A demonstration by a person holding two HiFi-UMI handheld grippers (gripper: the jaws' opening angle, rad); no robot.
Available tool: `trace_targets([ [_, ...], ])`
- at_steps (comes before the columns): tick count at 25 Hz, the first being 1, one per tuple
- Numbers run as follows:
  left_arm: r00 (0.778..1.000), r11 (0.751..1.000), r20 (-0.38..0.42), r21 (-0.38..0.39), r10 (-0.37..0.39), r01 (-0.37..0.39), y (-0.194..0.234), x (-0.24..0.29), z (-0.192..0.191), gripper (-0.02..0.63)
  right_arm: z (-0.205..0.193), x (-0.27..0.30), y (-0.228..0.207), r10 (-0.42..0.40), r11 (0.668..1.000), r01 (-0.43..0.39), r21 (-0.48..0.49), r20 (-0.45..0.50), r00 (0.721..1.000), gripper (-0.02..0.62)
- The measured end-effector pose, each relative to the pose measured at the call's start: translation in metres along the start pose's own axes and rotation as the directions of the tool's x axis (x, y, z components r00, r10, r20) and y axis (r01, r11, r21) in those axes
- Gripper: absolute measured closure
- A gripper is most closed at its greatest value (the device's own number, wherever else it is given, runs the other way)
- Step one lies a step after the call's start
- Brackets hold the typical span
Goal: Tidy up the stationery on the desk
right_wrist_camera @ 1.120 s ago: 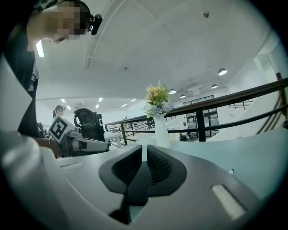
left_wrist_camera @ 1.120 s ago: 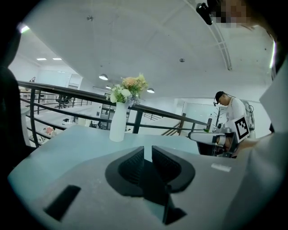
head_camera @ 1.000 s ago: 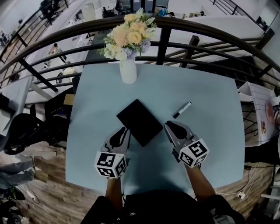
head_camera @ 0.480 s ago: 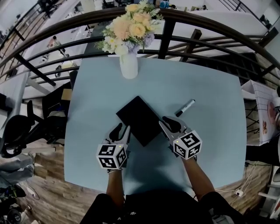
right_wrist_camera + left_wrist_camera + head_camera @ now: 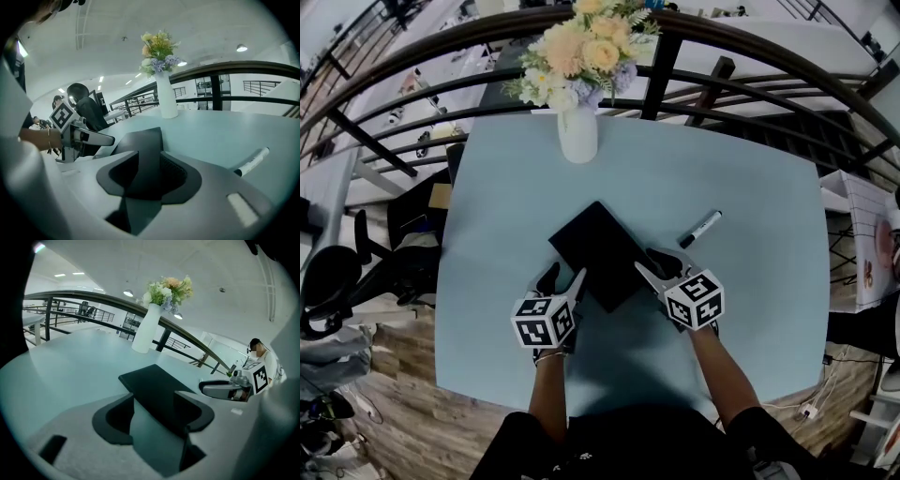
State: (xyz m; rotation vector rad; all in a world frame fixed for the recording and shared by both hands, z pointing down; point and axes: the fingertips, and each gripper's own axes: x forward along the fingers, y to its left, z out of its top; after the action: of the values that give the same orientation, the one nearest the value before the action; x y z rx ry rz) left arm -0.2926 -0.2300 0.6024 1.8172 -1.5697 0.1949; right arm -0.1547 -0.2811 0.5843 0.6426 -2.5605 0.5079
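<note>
Black notebook (image 5: pixel 598 251) sits ungripped between the wide, just-opened fingers of my left gripper (image 5: pixel 564 279) and right gripper (image 5: pixel 654 263); I'd close both evenly on its edges.

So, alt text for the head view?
The left gripper and right gripper, fingers just opened, straddle the near edges of a flat black rectangular notebook on a pale blue table, not clamping it. A white marker pen lies to its right; a white flower vase stands beyond.
</note>
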Motion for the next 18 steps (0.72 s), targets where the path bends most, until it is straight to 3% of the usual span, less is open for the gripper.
trace_targets([
  [7,0.999,1.000,-0.030,0.019,0.014,-0.013,-0.002,0.011,-0.004,0.328,-0.021,0.011,-0.003,0.000,1.000,-0.001,-0.018,-0.097,0.995,0.413],
  [18,0.997,0.999,-0.074,0.049,-0.014,0.018,-0.014,0.016,-0.010,0.325,-0.025,0.011,0.004,0.006,1.000,-0.008,-0.014,-0.121,0.993,0.391],
])
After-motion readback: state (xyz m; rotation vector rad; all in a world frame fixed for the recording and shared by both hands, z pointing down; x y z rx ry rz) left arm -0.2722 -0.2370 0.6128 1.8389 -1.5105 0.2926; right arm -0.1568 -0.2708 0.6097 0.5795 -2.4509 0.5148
